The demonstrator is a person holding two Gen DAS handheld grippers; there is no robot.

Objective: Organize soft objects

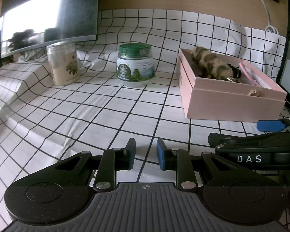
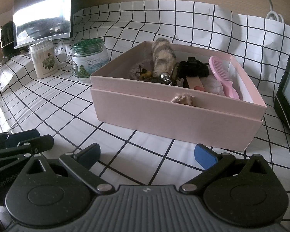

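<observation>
A pink box (image 2: 164, 114) stands on the checked cloth, and it also shows at the right of the left wrist view (image 1: 222, 104). Inside lie a furry striped plush (image 2: 162, 58), seen too in the left wrist view (image 1: 210, 61), a pink comb (image 2: 224, 77), a black item (image 2: 193, 68), a white soft cloth (image 2: 212, 85) and a small keychain. A beige tuft (image 2: 182, 97) hangs over the front wall. My left gripper (image 1: 146, 153) is open by a narrow gap and empty, low over the cloth. My right gripper (image 2: 147, 154) is wide open and empty before the box.
A green-lidded jar (image 1: 135, 65) and a clear jar with cream contents (image 1: 63, 63) stand left of the box. A monitor (image 1: 48, 15) stands at the back left. A screen edge (image 2: 288, 89) sits right of the box. A white cable (image 1: 266, 9) hangs at the back right.
</observation>
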